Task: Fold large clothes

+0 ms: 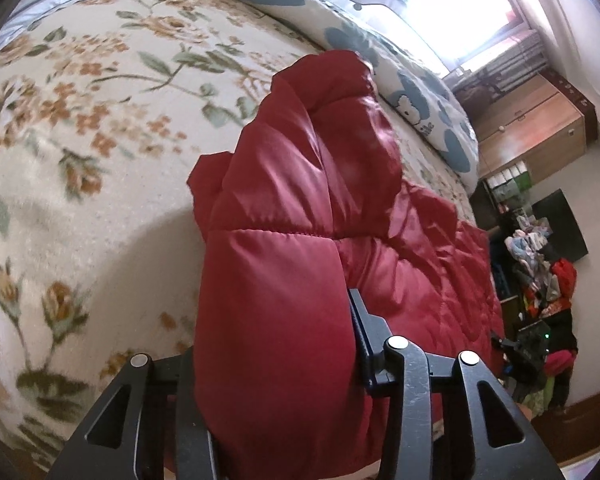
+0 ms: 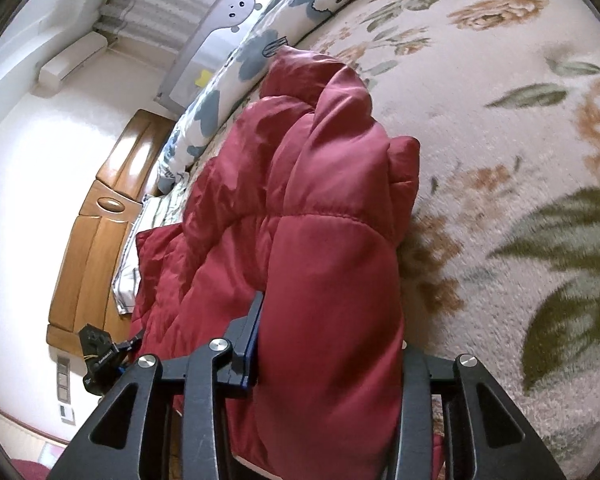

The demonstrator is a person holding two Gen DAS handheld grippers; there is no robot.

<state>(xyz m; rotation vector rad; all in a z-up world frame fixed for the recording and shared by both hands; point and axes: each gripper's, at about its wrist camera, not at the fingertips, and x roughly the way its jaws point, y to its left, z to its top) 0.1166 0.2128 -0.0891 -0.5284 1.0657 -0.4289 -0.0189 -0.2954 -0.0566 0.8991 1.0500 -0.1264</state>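
A red padded jacket (image 1: 292,208) lies bunched on a bed with a cream floral blanket (image 1: 100,120), one thick fold of it lifted off the bed.

The left claw (image 1: 276,364) is clenched partway on that fold: red padding fills the gap between its fingers, and the inner finger (image 1: 364,340) presses into the fabric. The right claw (image 2: 328,344) grips a fold of the same jacket (image 2: 312,200) the same way, its visible finger (image 2: 252,344) against the padding.

In the left wrist view, open blanket spreads to the jacket's left. A blue-and-white patterned quilt (image 1: 420,92) lies just behind the jacket. Past the bed's edge stand a wooden cabinet (image 1: 540,128) and a pile of clothes (image 1: 548,280). In the right wrist view, bare blanket (image 2: 520,160) lies to the jacket's right, with a wooden headboard (image 2: 96,240) at the left.
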